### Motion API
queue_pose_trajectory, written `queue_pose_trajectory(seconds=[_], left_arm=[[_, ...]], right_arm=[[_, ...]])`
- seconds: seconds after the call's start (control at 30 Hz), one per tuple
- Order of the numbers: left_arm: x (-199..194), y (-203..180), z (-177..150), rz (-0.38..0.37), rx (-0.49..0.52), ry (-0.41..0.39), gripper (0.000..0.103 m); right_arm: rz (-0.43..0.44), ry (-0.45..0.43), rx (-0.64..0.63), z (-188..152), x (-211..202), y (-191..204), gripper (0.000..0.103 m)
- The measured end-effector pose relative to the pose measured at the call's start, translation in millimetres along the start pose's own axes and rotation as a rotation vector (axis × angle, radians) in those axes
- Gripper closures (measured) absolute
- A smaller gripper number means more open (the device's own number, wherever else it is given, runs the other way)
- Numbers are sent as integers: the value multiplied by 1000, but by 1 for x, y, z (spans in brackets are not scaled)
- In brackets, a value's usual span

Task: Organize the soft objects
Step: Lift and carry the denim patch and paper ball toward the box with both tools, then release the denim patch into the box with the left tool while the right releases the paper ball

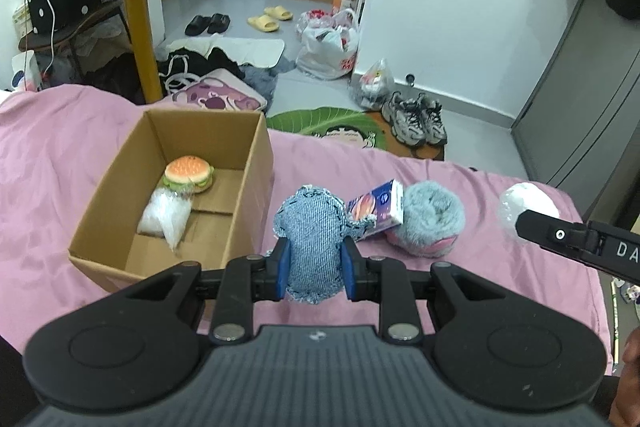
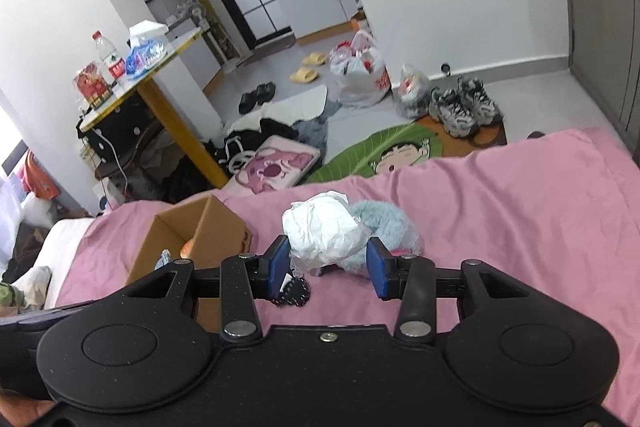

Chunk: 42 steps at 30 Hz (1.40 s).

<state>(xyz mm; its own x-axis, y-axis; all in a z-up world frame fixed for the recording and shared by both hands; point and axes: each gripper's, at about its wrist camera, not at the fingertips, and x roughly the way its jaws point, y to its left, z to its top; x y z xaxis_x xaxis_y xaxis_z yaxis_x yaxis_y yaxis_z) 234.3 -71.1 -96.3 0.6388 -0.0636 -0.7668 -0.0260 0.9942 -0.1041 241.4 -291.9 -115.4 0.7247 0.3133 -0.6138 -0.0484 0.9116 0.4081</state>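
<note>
My left gripper [image 1: 315,269] pinches the denim pouch [image 1: 314,243]; my right gripper [image 2: 327,269], jaws spread, brackets the white wad [image 2: 324,231].

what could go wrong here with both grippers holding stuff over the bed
The left gripper pinches only the denim pouch's lower half, so it could sag or slip before reaching the cardboard box. The right gripper looks loose around the white crumpled wad, which may drop beside the box.

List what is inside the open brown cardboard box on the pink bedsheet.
Inside the brown cardboard box lie a squishy toy hamburger and a clear plastic bag of white filling. The near wall hides the box's front floor.
</note>
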Motion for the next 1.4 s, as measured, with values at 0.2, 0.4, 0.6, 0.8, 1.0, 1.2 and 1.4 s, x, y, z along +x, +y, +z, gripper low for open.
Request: queue_pose_trajectory(seconds=[0.2, 0.4, 0.6, 0.8, 1.0, 1.2, 1.4], left_arm=[[-15, 17, 2, -11, 1, -38, 78], [-25, 40, 4, -21, -18, -73, 78], [-31, 62, 5, -14, -55, -92, 78], [-37, 80, 8, -24, -69, -107, 78], [-35, 92, 7, -21, -61, -114, 77], [-28, 113, 9, -11, -76, -114, 77], [-21, 128, 13, -1, -79, -119, 77]], right_arm=[[-10, -37, -8, -2, -9, 15, 62], [-9, -60, -34, -5, -12, 38, 62], [-11, -67, -56, -10, -12, 59, 62], [-11, -64, -91, -14, -10, 80, 62], [-12, -50, -121, -17, -3, 97, 62], [-20, -34, -146, -21, 9, 113, 62], [-21, -11, -181, -25, 25, 130, 62]])
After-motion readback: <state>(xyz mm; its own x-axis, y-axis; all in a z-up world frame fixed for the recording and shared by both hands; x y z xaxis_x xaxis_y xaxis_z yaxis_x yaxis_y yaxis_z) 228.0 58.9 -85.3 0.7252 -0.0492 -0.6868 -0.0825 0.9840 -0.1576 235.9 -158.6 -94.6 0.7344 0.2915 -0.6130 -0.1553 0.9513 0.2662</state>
